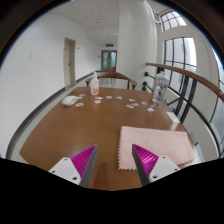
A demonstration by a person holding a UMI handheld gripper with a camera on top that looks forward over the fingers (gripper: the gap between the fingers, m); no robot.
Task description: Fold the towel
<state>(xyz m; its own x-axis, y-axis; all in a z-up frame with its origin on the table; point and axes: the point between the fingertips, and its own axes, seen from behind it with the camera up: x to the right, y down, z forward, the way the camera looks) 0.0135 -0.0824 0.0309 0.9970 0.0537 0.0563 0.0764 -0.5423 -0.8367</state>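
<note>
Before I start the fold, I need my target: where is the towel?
In the gripper view, the pink towel lies flat on the wooden table, just ahead of the open gripper, toward its right finger.

Your gripper (114,160) shows two pale grey fingers (68,168), each wedge-shaped and tapering forward, with bright magenta pads (84,158) on their inner faces.

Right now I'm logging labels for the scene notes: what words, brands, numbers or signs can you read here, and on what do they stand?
No text can be read.
Green sign above the far doorway: too small to read.
Pink-and-white container at the table's far end: any label is blurred.
Small items scattered beyond it: no legible marks.
Pink towel, just ahead of the open gripper: no print visible.
</note>
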